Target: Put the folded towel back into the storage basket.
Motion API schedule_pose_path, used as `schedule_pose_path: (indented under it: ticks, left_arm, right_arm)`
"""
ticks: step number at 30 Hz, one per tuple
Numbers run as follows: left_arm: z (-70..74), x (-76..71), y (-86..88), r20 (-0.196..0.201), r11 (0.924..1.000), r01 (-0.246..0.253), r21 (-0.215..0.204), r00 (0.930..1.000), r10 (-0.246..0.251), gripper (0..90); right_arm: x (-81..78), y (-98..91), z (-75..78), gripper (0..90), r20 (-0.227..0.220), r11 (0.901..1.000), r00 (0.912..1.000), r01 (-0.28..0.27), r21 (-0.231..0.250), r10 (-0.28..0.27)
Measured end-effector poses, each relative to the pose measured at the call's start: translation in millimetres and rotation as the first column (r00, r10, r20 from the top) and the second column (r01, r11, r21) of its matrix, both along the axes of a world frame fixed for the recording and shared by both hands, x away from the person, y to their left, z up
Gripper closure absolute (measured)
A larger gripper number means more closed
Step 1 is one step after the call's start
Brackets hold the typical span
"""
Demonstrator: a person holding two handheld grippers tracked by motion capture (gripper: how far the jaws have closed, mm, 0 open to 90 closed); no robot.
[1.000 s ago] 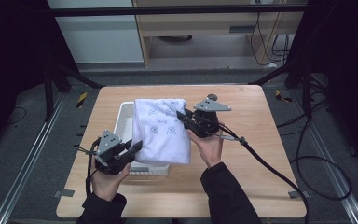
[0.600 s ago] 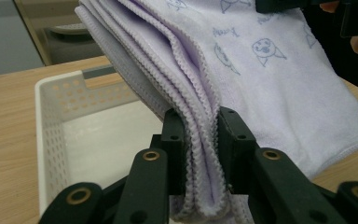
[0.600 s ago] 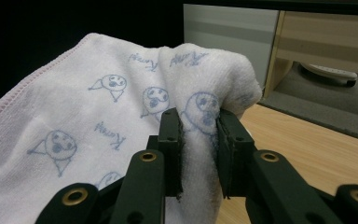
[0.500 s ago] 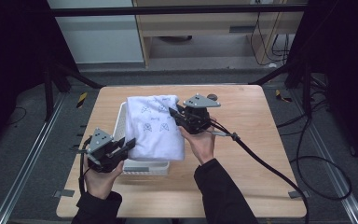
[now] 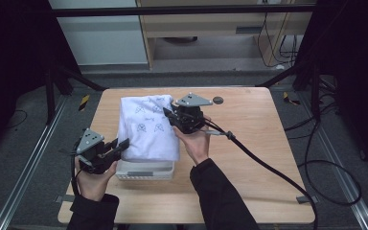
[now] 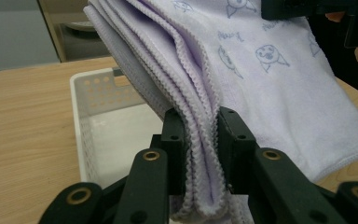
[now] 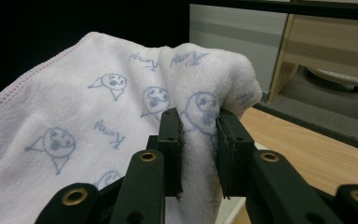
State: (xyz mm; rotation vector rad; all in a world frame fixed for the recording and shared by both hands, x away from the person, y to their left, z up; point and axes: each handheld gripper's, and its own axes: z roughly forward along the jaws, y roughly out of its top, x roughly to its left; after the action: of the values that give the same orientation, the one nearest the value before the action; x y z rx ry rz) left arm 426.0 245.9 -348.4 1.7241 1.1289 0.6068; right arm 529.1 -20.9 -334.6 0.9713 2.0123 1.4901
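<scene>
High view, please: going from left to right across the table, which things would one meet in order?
left gripper → white towel → right gripper → small dark disc on the tabletop → black cable trailing off to the right.

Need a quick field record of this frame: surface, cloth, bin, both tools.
surface: wooden table
towel: white, folded, small printed faces, lifted over the basket
basket: white perforated plastic, under the towel; what shows of its inside looks empty
left tool: shut on the towel's layered edge
right tool: shut on a bunched fold of the towel
other: dark round spot on the table
</scene>
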Motion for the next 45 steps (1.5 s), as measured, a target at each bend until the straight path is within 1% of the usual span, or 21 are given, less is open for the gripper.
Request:
schedule_pose_path:
  ticks: [2,6,8,9,12,15,18,22,31,38,41,45]
  left_arm:
    - [0.0,0.4,2.4,0.001,1.0000,-0.006,0.000,1.0000,0.006,72.9]
    - [-1.0,2.3,7.0,-0.001,0.9997,-0.023,0.006,0.9997,0.023,72.9]
    - [-1.8,3.3,9.1,-0.003,0.9996,-0.028,0.001,0.9996,0.028,73.0]
    - [-2.1,3.9,9.9,-0.003,0.9995,-0.031,0.000,0.9995,0.031,73.0]
    - [-3.8,6.6,13.2,-0.006,0.9995,-0.031,-0.007,0.9995,0.031,73.0]
    - [-6.7,9.6,14.2,-0.013,0.9992,-0.039,0.005,0.9991,0.039,73.0]
    - [-8.9,11.8,16.5,-0.016,0.9986,-0.052,0.014,0.9985,0.052,73.0]
    - [-12.7,16.1,21.5,-0.028,0.9980,-0.062,0.008,0.9977,0.062,73.0]
    - [-20.4,21.8,23.0,-0.042,0.9973,-0.070,0.024,0.9966,0.071,73.0]
    - [-29.7,27.4,21.1,-0.059,0.9959,-0.070,0.057,0.9955,0.073,73.0]
    - [-31.7,28.6,21.6,-0.064,0.9958,-0.070,0.058,0.9952,0.074,73.0]
    - [-36.2,31.3,21.4,-0.074,0.9952,-0.072,0.067,0.9942,0.077,73.0]
  right_arm:
    - [1.9,3.2,-0.2,74.1,0.001,1.0000,1.0000,-0.005,0.006,0.005]
    - [4.8,9.9,-0.5,74.1,0.002,1.0000,1.0000,-0.009,-0.005,0.009]
    - [7.1,15.8,-1.0,74.1,0.004,0.9999,1.0000,-0.009,-0.009,0.009]
    - [7.1,15.8,-1.0,74.1,0.004,0.9999,1.0000,-0.009,-0.009,0.009]
    - [10.0,17.4,-2.9,74.1,-0.006,1.0000,0.9999,-0.009,0.004,0.009]
    - [13.4,19.9,-6.1,74.1,-0.016,1.0000,0.9998,-0.006,0.000,0.006]
    - [15.8,25.3,-8.6,74.1,-0.015,0.9999,0.9999,-0.006,-0.010,0.006]
    - [19.3,30.9,-11.8,74.0,-0.019,0.9999,0.9998,-0.010,-0.012,0.010]
    - [25.8,37.5,-21.8,74.0,-0.024,0.9994,0.9997,-0.003,-0.034,0.002]
    - [29.5,41.6,-31.9,73.9,-0.041,0.9982,0.9991,0.011,-0.058,-0.014]
    - [30.2,43.1,-35.8,73.9,-0.042,0.9976,0.9990,0.013,-0.069,-0.016]
    - [31.2,44.1,-40.9,73.9,-0.055,0.9976,0.9982,0.019,-0.067,-0.023]
